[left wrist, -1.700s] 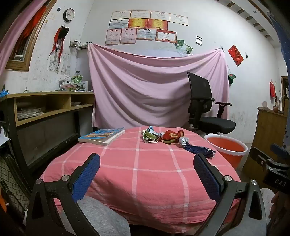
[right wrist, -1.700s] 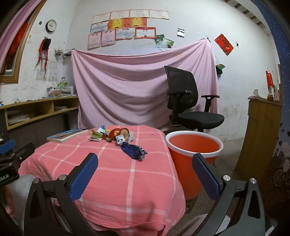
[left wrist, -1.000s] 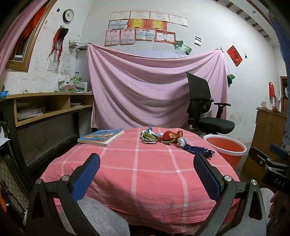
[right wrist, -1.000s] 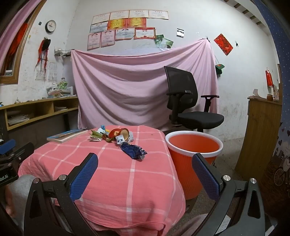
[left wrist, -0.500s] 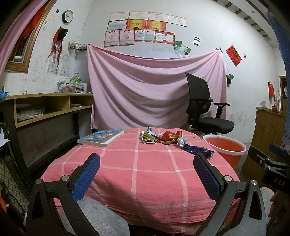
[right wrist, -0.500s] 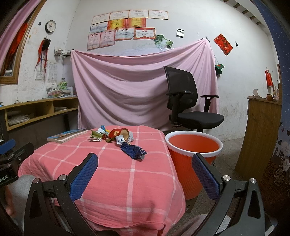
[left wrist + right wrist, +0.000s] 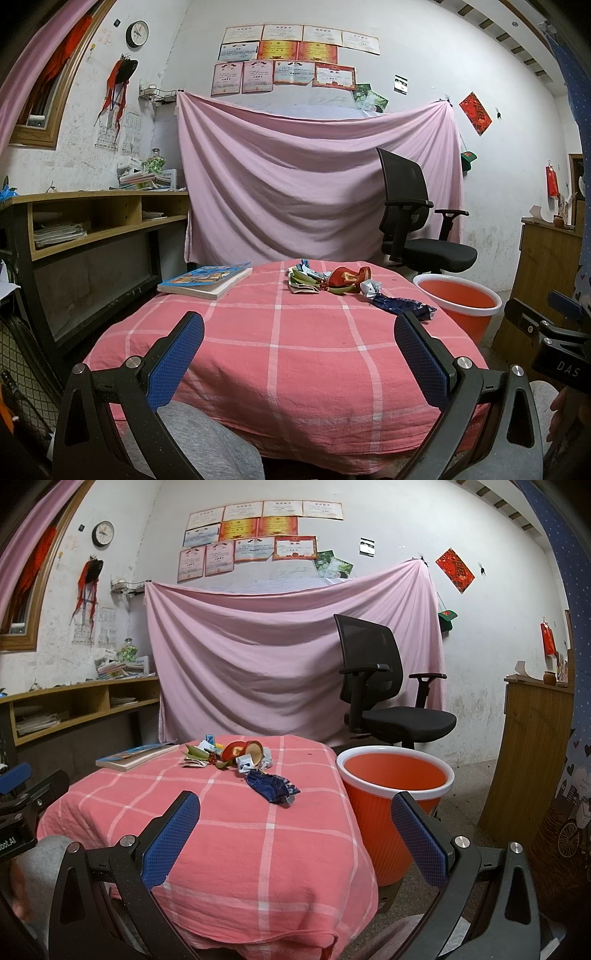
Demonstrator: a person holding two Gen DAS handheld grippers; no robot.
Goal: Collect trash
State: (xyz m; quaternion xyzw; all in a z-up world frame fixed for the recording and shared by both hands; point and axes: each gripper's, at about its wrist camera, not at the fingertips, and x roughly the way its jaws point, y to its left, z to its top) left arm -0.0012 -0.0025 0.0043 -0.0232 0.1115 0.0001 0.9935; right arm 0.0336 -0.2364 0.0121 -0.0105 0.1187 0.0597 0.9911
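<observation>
Nearest, the left gripper point(image 7: 298, 354) and right gripper point(image 7: 295, 832) gape wide and empty above the near edge of the pink checked tablecloth point(image 7: 295, 354), bare up to the trash pile point(image 7: 332, 282) at its far side, the orange bucket point(image 7: 397, 786) just beside its right edge.

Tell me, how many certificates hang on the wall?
10 in all: four white certificates along the top row, three in the middle, three at the bottom, above the pink sheet.
</observation>
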